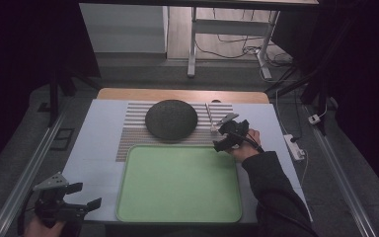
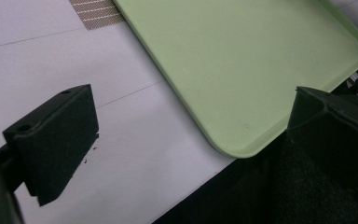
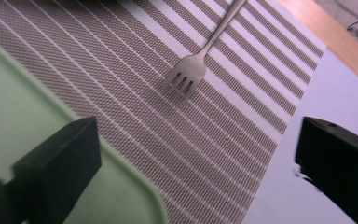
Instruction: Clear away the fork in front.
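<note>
In the high view we see the right gripper (image 1: 220,135) held over the right end of a striped placemat (image 1: 128,133), just beyond the far right corner of a green tray (image 1: 177,183). Its fingers stand apart with nothing between them. A fork (image 1: 210,118) lies on the placemat just beyond that gripper, its handle pointing away toward the far edge of the white tabletop (image 1: 98,148). A dark round plate (image 1: 171,119) sits upside down on the placemat to the left of the fork, well apart from it. Our left gripper (image 1: 83,195) hovers at the near left corner of the tabletop, left of the tray, fingers wide and holding nothing.

In the left gripper view the two black fingers (image 2: 51,140) are spread wide over bare white tabletop (image 2: 121,154), with the near corner of the tray (image 2: 242,70) between and beyond them and a scrap of the placemat (image 2: 95,11) at the top edge.

In the right gripper view the fingers (image 3: 60,158) are wide open above the placemat (image 3: 205,135). The fork (image 3: 186,74) lies ahead, tines toward us, flat on the stripes and not touched. The tray's rounded corner (image 3: 9,121) sits at the lower left, under the left finger.
</note>
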Demonstrator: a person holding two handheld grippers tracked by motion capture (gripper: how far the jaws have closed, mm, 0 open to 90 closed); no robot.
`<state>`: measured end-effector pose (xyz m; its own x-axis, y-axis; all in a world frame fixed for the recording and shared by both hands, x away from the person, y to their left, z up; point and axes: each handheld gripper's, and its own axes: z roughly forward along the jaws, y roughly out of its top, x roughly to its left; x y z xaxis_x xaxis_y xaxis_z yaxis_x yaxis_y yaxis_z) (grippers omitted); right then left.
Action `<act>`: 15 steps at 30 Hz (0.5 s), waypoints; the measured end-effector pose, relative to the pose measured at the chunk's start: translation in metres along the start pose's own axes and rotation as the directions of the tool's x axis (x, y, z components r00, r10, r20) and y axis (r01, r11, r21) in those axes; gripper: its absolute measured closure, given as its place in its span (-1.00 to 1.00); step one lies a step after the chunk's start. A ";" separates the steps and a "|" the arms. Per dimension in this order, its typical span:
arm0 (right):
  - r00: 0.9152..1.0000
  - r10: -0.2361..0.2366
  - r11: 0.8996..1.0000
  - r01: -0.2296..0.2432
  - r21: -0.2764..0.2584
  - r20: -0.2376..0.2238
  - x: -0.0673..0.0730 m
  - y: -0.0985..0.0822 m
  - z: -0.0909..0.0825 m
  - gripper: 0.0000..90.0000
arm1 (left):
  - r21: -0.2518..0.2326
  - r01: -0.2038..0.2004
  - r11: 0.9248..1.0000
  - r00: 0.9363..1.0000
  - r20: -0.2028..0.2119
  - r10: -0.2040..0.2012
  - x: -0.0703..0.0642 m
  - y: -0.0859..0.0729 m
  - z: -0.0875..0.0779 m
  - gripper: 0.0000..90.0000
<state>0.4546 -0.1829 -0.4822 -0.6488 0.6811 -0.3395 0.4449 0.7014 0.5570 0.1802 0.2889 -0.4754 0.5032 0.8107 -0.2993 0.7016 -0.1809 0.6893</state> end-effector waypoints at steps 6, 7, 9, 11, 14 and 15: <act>0.992 -0.108 0.994 0.107 0.020 0.063 0.003 0.007 0.015 -0.77 | 0.000 0.000 1.000 1.000 0.001 0.000 0.000 0.000 0.000 -0.95; 0.989 -0.130 0.991 0.128 0.024 0.070 0.003 0.007 0.016 -0.73 | 0.000 0.000 1.000 1.000 0.001 0.000 0.000 0.000 0.000 -0.95; 0.982 -0.170 0.985 0.168 0.034 0.084 0.005 0.009 0.020 -0.64 | 0.000 0.000 1.000 1.000 0.001 0.000 0.000 0.000 0.000 -0.94; 0.973 -0.213 0.977 0.210 0.046 0.092 0.007 0.011 0.025 -0.54 | 0.001 0.000 1.000 1.000 0.001 0.000 0.000 0.000 0.000 -0.94; 0.963 -0.249 0.968 0.243 0.062 0.101 0.010 0.013 0.029 -0.37 | 0.002 0.000 1.000 1.000 0.001 0.000 0.000 0.000 0.000 -0.94; 0.959 -0.264 0.964 0.258 0.066 0.100 0.010 0.013 0.031 -0.32 | 0.002 -0.001 1.000 1.000 0.001 0.001 0.000 0.000 0.000 -0.94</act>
<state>0.4732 -0.1600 -0.5018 -0.6780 0.4895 -0.5483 0.3021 0.8656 0.3993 0.1805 0.2889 -0.4756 0.5040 0.8101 -0.2995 0.7024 -0.1826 0.6880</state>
